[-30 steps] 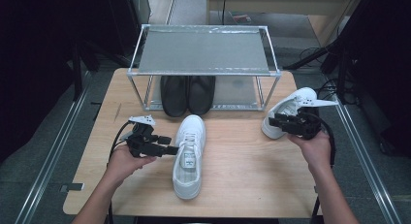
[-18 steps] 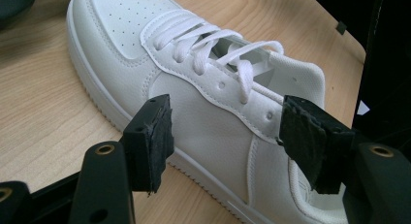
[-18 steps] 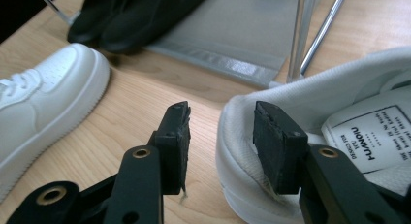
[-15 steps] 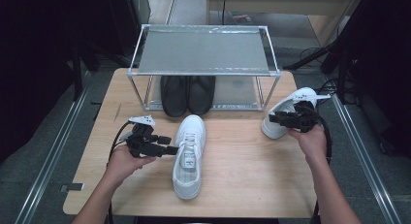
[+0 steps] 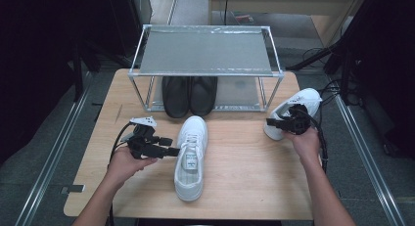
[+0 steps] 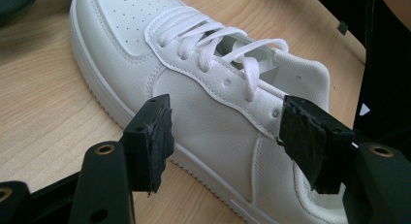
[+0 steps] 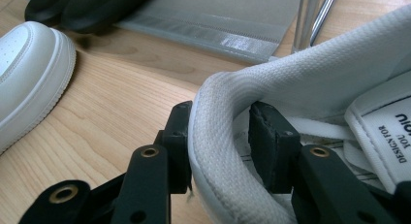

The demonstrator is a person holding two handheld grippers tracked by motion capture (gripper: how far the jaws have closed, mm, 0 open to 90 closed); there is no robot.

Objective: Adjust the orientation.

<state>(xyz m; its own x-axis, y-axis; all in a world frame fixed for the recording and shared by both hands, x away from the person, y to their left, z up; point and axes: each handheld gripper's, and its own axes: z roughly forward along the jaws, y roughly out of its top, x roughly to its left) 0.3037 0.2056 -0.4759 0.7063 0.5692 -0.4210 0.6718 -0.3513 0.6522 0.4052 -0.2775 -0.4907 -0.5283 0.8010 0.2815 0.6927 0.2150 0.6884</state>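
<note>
i'm working at a wooden table (image 5: 244,187) with a metal shoe rack (image 5: 205,52) standing at its far side, and a pair of black shoes (image 5: 190,95) is sitting side by side on the rack's lower shelf. in front of the rack, near the middle of the table, one white sneaker (image 5: 191,157) is lying flat on its sole with its toe pointing toward the rack. the second white sneaker (image 5: 293,113) is sitting at the right edge of the table, tilted, with its toe end hanging out past the edge.

my right gripper (image 5: 286,123) is straddling the padded heel collar of that second sneaker (image 7: 300,88): one jaw is sitting outside the collar and touching it, the other is inside the shoe's opening with a little gap showing. the jaws have just been closing with the collar between them, but i'm not yet pinching it firmly.

my left gripper (image 5: 169,147) is hovering just beside the middle sneaker's side (image 6: 213,112), with its jaws spread wide and holding nothing. its pads (image 6: 155,136) are standing apart from the leather, one near the mid-side and one near the heel.
</note>
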